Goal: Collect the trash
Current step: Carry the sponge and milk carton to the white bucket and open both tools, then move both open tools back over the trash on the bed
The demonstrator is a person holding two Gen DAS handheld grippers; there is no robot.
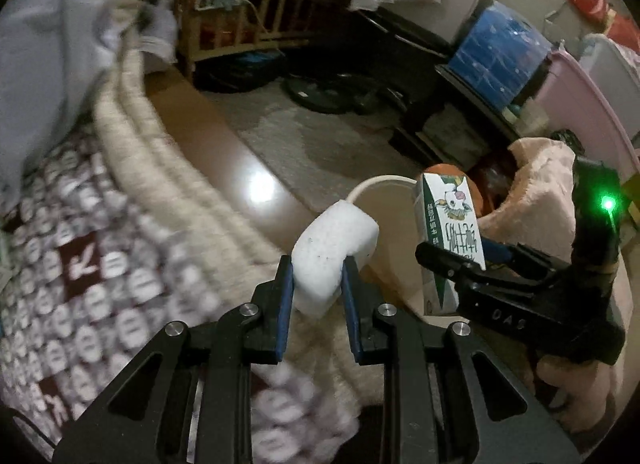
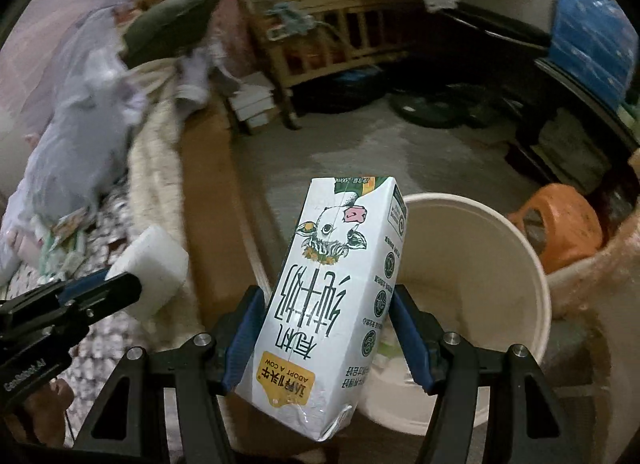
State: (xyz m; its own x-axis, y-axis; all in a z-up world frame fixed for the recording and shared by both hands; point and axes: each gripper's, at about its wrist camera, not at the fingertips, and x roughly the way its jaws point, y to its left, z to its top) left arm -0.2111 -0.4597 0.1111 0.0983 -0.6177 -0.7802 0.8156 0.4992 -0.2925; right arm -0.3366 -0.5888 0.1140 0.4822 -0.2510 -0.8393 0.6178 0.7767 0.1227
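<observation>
Left wrist view: the left gripper (image 1: 318,284) pinches a white foam block (image 1: 334,252) over the blanket's (image 1: 100,264) edge. Just right, the right gripper (image 2: 326,334) clamps an upside-down milk carton (image 2: 332,304) over a cream bucket (image 2: 472,264). Beyond stands an orange stool (image 2: 560,227), then a wooden crib (image 2: 332,27).

bucket (image 2: 472,232) mouth open | milk carton (image 2: 332,304) at its rim | bed edge (image 2: 160,151) left

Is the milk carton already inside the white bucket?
No, the milk carton sits clamped in the right gripper, beside the white bucket.
</observation>
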